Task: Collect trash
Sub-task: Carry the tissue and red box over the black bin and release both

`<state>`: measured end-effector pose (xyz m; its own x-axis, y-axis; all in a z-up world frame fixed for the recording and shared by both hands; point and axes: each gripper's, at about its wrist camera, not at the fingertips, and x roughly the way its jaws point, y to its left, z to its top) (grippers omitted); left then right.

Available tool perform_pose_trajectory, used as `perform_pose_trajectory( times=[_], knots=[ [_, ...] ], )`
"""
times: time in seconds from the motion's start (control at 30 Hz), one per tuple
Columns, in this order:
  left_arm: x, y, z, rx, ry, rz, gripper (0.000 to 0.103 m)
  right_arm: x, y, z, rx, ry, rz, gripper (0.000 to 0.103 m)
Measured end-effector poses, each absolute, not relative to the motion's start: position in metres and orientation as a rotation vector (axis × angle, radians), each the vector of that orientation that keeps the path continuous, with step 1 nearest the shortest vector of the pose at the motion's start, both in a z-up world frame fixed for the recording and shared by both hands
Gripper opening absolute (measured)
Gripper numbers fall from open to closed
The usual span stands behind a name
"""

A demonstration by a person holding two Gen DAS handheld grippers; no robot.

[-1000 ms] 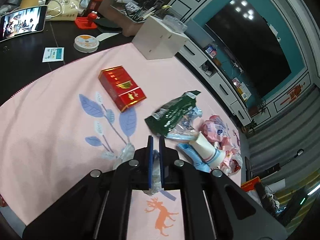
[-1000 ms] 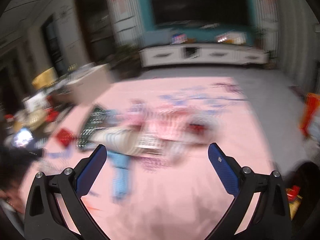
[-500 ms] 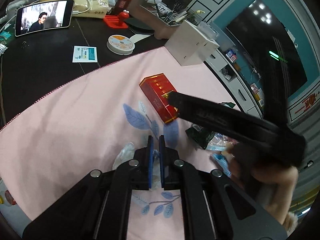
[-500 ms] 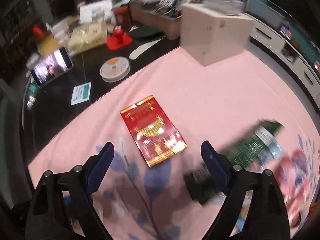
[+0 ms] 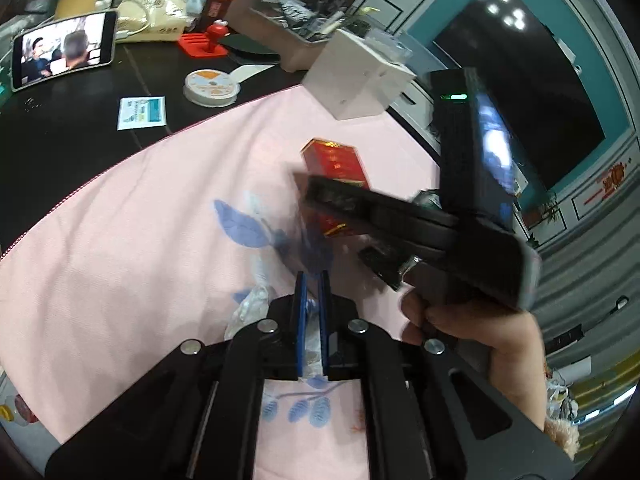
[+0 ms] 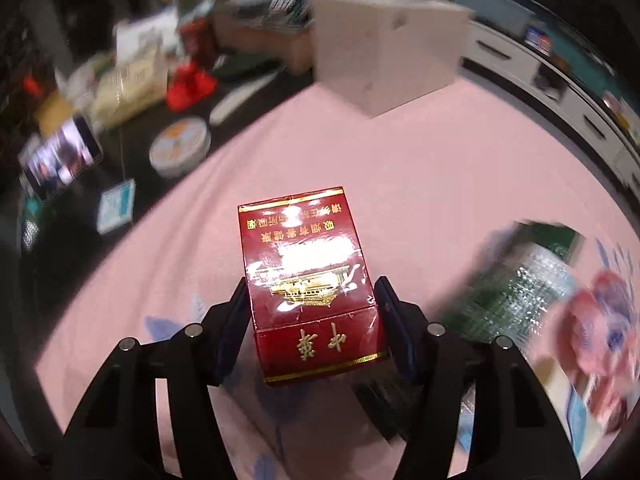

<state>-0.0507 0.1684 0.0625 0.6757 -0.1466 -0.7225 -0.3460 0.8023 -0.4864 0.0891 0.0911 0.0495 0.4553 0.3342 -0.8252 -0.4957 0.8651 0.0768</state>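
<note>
A red cigarette pack (image 6: 308,280) lies on the pink cloth (image 6: 440,168). My right gripper (image 6: 312,292) straddles it; its jaws are closing and the blue pads meet the pack's two long sides. In the left wrist view a hand (image 5: 480,332) holds that gripper over the same pack (image 5: 334,160), hiding its near end. My left gripper (image 5: 312,280) is shut on a bit of clear plastic wrapper (image 5: 248,308) that hangs beside its fingers.
A green wrapper (image 6: 532,280) and pink wrappers (image 6: 600,320) lie right of the pack. A white box (image 5: 360,76) stands at the cloth's far edge. On the dark table beyond are a tape roll (image 5: 212,86), a small card (image 5: 142,112) and a phone (image 5: 64,52).
My right gripper swung left from the wrapper pile to the red pack, dropped over it and narrowed its jaws around it. The left gripper stayed shut on the plastic, almost still.
</note>
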Motion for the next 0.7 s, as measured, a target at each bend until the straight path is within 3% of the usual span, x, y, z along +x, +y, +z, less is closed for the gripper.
perform_pose_trajectory(
  times=[0.33, 0.7],
  knots=[
    [-0.048, 0.097, 0.084, -0.556, 0.808, -0.029, 0.007, -0.004, -0.076, 0.121, -0.012, 0.682, 0.249, 0.061],
    [-0.057, -0.004, 0.097, -0.366, 0.817, -0.204, 0.007, -0.102, -0.234, 0.097, 0.173, 0.679, -0.015, 0.061]
  ],
)
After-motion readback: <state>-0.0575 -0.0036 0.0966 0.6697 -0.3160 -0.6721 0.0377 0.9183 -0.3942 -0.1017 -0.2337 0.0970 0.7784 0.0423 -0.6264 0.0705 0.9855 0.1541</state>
